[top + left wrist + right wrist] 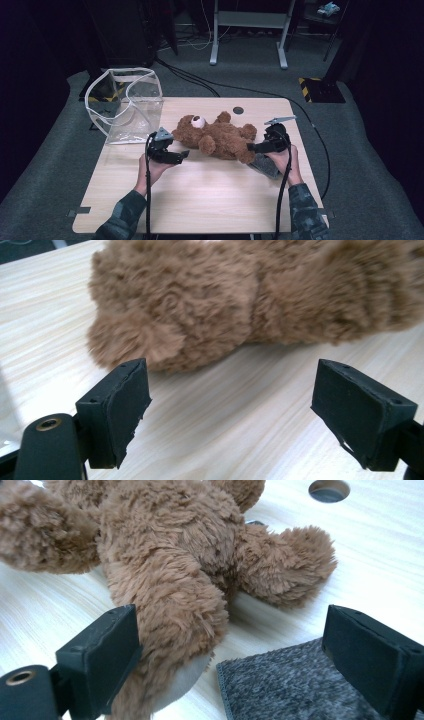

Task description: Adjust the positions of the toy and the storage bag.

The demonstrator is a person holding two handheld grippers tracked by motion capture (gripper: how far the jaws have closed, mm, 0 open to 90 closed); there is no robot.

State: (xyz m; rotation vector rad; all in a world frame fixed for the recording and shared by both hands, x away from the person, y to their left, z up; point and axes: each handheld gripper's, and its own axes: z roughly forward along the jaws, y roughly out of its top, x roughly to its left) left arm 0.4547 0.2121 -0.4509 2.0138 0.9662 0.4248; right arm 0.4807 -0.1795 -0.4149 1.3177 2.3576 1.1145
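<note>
One clear bag [125,107] beside teddy bear [215,136]

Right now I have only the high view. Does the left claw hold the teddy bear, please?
Observer: No. The left claw is open. The teddy bear lies ahead of its pads, and only bare table is between them.
Operator: And the other side?
Observer: The right claw is open too. One leg of the bear lies between its jaws, close against one jaw; the other jaw stands clear of it.
Operator: What is the dark thing near it?
Observer: A grey fuzzy cloth, flat on the table beside the bear's foot.
</note>
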